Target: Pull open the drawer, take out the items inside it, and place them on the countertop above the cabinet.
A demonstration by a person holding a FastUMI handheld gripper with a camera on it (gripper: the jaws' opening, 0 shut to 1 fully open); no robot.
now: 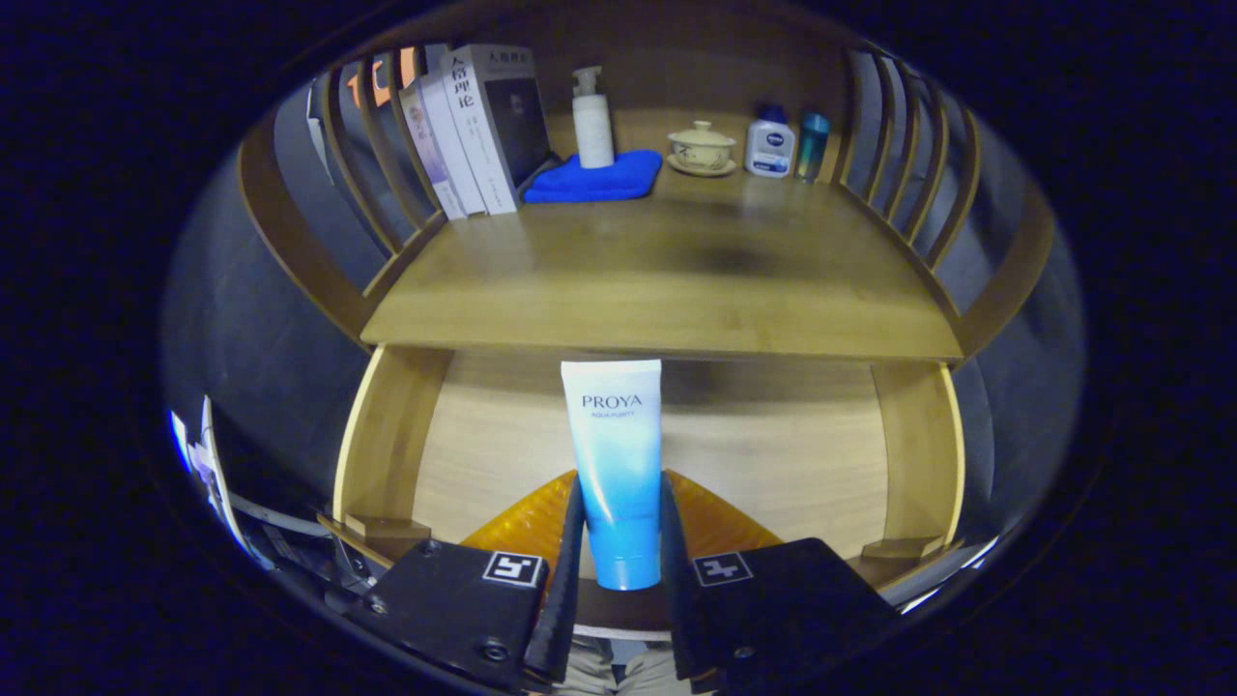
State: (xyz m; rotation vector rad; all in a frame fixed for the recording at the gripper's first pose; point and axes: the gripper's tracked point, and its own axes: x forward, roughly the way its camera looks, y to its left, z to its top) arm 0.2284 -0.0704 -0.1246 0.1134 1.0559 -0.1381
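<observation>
Gripper (pixel 618 541) clamped on white-to-blue plastic tube (pixel 615 464), held over open wooden drawer (pixel 773 454), below wooden countertop (pixel 676 280).

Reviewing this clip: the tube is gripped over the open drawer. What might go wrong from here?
The gripper pinches the tube near its cap end, so the long body may swing or slip. Lifting, the tube's top could catch the countertop front edge just above. The free space is in front; placing too deep risks hitting the bottle or the lidded cup.
</observation>
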